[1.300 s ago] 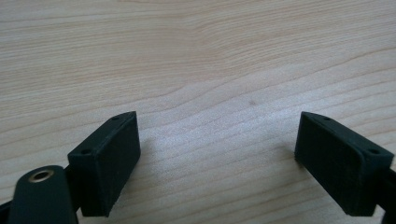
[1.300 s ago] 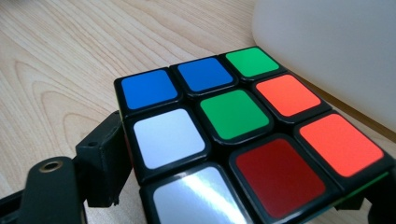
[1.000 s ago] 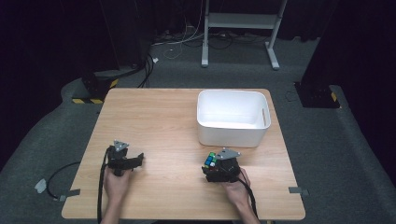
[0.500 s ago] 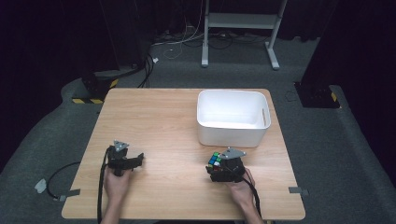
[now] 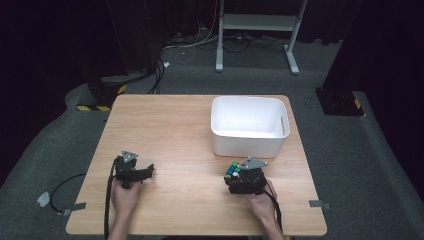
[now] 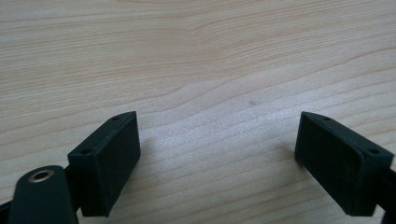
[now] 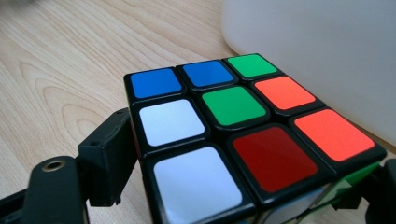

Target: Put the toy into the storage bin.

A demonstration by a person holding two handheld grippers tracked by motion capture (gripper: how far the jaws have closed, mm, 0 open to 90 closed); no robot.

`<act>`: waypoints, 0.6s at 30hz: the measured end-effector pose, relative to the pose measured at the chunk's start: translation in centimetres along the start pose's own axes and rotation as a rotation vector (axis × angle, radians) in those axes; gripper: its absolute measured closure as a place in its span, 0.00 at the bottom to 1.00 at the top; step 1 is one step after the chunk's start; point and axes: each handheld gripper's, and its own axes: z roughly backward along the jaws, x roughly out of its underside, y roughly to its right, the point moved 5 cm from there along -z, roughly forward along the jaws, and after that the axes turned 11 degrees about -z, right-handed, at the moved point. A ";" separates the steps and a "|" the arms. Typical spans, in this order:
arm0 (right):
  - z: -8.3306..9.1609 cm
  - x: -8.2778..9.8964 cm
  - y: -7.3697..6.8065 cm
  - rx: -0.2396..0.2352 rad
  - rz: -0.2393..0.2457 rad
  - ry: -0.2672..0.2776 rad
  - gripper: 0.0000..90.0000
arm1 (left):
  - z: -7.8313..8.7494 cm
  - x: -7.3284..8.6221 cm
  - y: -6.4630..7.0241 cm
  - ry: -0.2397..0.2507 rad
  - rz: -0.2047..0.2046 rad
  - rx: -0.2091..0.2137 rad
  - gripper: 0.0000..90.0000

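A scrambled Rubik's cube (image 7: 224,121) with blue, green, white, red and orange stickers on top sits between the jaws of my right gripper (image 7: 247,177). The left jaw presses its side and the right jaw is at the frame's edge. In the high view the cube (image 5: 232,170) sits at the front of the right gripper (image 5: 234,178), low over the table just in front of the white bin (image 5: 248,140). My left gripper (image 5: 148,171) rests at the table's front left, pointing right. Its jaws stand wide apart over bare wood (image 6: 219,154), so it is open.
The wooden table (image 5: 175,130) has the white bin at its back right, which looks empty from above. The bin's wall (image 7: 322,42) rises close behind the cube. Cables and a metal stand (image 5: 255,30) are on the dark floor beyond.
My right gripper with the cube has shifted slightly to the right. The left gripper has not moved.
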 end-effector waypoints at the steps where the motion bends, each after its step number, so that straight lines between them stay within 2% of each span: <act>1: 0.1 0.0 0.0 -0.001 -0.002 -0.001 0.21 | 0.0 0.0 0.0 0.000 0.000 0.000 0.16; 9: 0.9 -0.6 0.2 0.006 0.007 0.007 0.21 | 0.0 0.0 0.0 0.000 0.000 0.000 0.16; 18: 1.6 -1.2 0.3 -0.011 -0.005 0.004 0.21 | 0.0 0.0 0.0 -0.001 -0.002 0.000 0.16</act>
